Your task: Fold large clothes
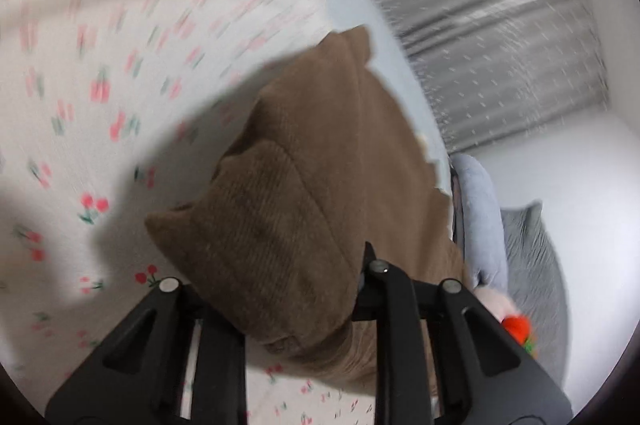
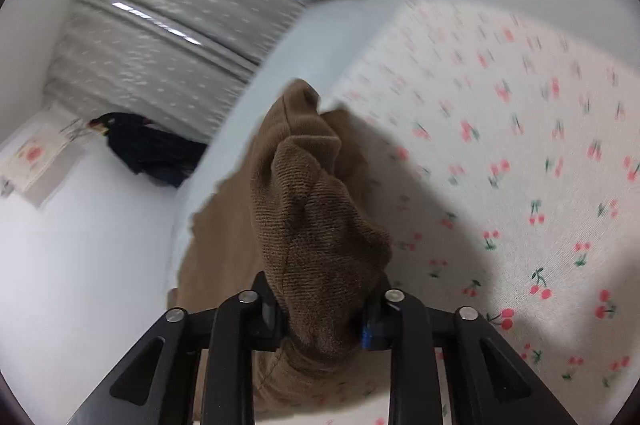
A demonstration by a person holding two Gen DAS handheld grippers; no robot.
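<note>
A brown corduroy garment point(image 1: 312, 153) hangs bunched over the cherry-print bed sheet point(image 1: 100, 65). My left gripper point(image 1: 308, 289) is shut on a fold of it; the cloth drapes over and hides the left finger. In the right wrist view the same brown garment point(image 2: 304, 193) is pinched into a peaked wad between both pads of my right gripper point(image 2: 322, 305), which is shut on it. The rest of the cloth trails down toward the edge of the bed sheet point(image 2: 520, 145). Both views are motion-blurred.
A grey curtain point(image 1: 500, 25) point(image 2: 180, 5) hangs beyond the bed. A grey pillow point(image 1: 532, 257), a pale blue plush point(image 1: 480, 217) and a toy with an orange part point(image 1: 516, 329) lie at the bed's edge. A dark garment point(image 2: 148, 149) lies on the white floor.
</note>
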